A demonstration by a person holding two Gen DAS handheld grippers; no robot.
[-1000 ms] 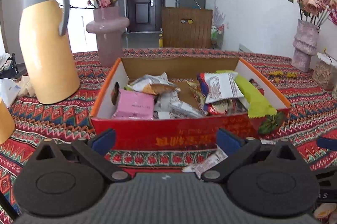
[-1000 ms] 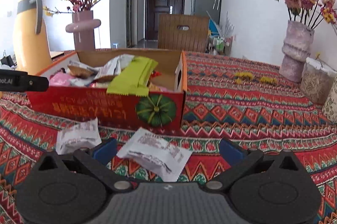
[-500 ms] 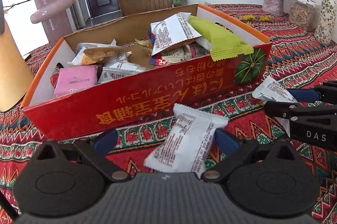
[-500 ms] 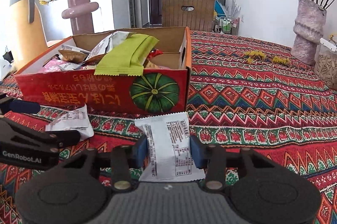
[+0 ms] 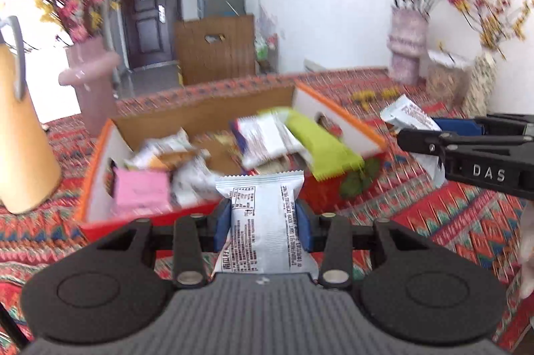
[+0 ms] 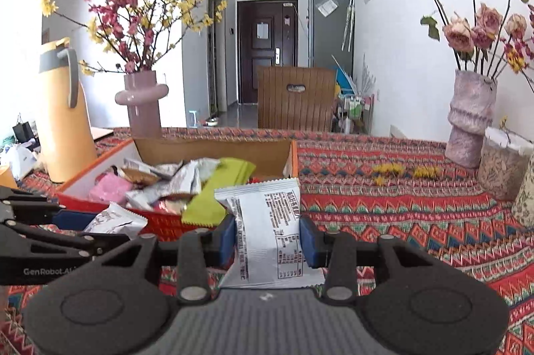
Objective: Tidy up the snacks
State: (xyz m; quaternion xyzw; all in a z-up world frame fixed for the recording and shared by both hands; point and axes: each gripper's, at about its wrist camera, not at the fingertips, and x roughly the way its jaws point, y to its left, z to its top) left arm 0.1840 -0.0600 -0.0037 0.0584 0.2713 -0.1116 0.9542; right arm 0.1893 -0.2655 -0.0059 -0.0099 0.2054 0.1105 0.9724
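Observation:
An open red and orange cardboard box (image 5: 337,118) (image 6: 293,154) holds several snack packets, among them a pink one (image 5: 140,191) and a lime green one (image 5: 320,148) (image 6: 220,188). My left gripper (image 5: 262,221) is shut on a white snack packet (image 5: 260,221), lifted in front of the box's near wall. My right gripper (image 6: 267,238) is shut on another white snack packet (image 6: 270,221), held above the tablecloth near the box's right front corner. Each gripper shows in the other's view, the right (image 5: 434,134) and the left (image 6: 110,224), with its packet.
A patterned red tablecloth (image 6: 400,204) covers the table. A yellow thermos jug (image 5: 20,134) (image 6: 63,121) and a pink vase (image 5: 93,81) (image 6: 142,101) stand left of the box. A mauve vase (image 6: 470,121) and jars (image 6: 500,164) stand at the right.
Both grippers have lifted off the cloth with their packets. The left gripper closed on its white packet, which lay on the cloth between open fingers half a second ago.

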